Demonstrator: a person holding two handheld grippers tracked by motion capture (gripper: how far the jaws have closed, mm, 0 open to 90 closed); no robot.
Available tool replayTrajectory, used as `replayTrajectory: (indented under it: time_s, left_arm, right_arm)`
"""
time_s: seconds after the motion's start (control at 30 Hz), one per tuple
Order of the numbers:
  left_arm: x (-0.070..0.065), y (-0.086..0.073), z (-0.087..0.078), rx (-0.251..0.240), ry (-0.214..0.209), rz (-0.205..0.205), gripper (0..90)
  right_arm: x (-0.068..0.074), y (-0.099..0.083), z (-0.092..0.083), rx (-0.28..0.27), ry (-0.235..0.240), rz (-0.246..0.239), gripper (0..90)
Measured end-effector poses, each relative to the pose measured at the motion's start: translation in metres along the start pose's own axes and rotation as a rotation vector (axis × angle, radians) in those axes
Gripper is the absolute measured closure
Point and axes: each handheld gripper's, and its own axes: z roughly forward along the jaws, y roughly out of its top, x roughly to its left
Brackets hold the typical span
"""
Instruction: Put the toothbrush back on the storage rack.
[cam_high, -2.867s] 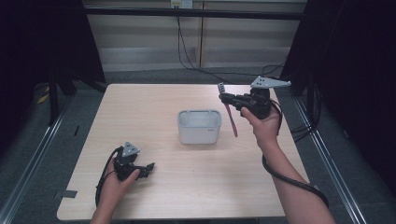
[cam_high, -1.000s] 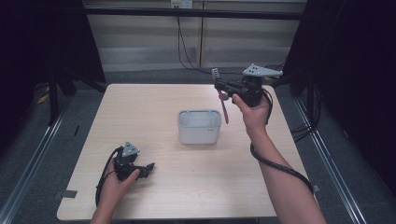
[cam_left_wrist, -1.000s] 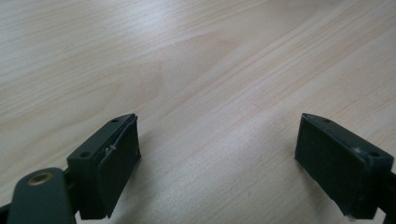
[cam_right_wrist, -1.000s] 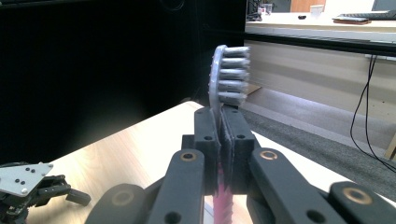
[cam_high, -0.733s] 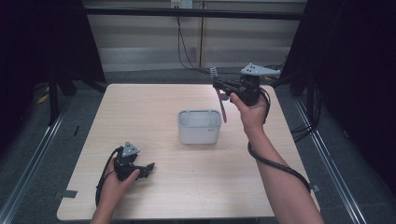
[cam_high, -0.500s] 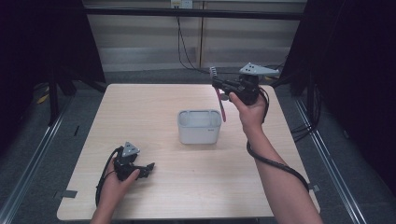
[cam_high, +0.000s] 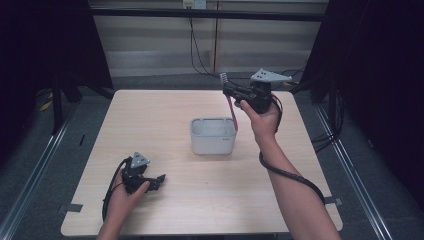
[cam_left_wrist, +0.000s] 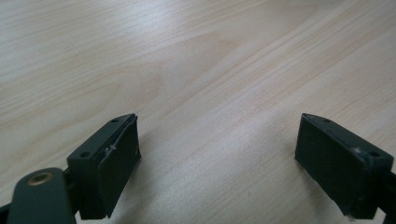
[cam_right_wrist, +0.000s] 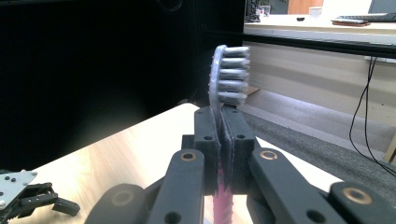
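Toothbrush (cam_high: 230, 102): pink handle, grey bristled head, clamped between the jaws of the right claw (cam_high: 231, 94); the right gripper view shows the head (cam_right_wrist: 227, 77) standing upright just above the closed jaws and the pink handle running down between them. Position relative to the tub (cam_high: 212, 135): held in the air above its far right corner, handle hanging down toward the rim, tip close to the rim though contact cannot be told. Tub: white, open-topped, rectangular, at the middle of the table (cam_high: 150, 115). Right claw: raised above the far right side of the tub, grey plate on top, cable trailing along the forearm. Left claw (cam_high: 159, 178): resting on the table at the near left of the tub, well apart from it; jaws spread wide with nothing between them, bare wood beneath in the left gripper view. Change against the earliest picture: right claw and toothbrush have shifted from the right of the tub to farther back and slightly left; over the last second barely any shift. Left claw and tub unchanged in place.
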Motion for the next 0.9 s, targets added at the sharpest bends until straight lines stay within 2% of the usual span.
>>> replayTrajectory:
  time_s: [0.27,0.4,0.9]
  left_arm:
    - [0.000,0.000,0.000,0.000,-0.001,-0.001,13.4]
    - [0.000,0.000,0.000,0.000,-0.001,-0.001,13.3]
    - [0.000,0.000,0.000,0.000,-0.001,-0.001,13.3]
  right_arm:
    - [0.001,-0.002,0.006,-0.004,-0.002,-0.002,86.0]
    - [0.002,-0.003,0.007,-0.005,-0.003,-0.018,86.0]
    - [-0.001,-0.012,0.010,-0.012,-0.012,-0.007,86.0]
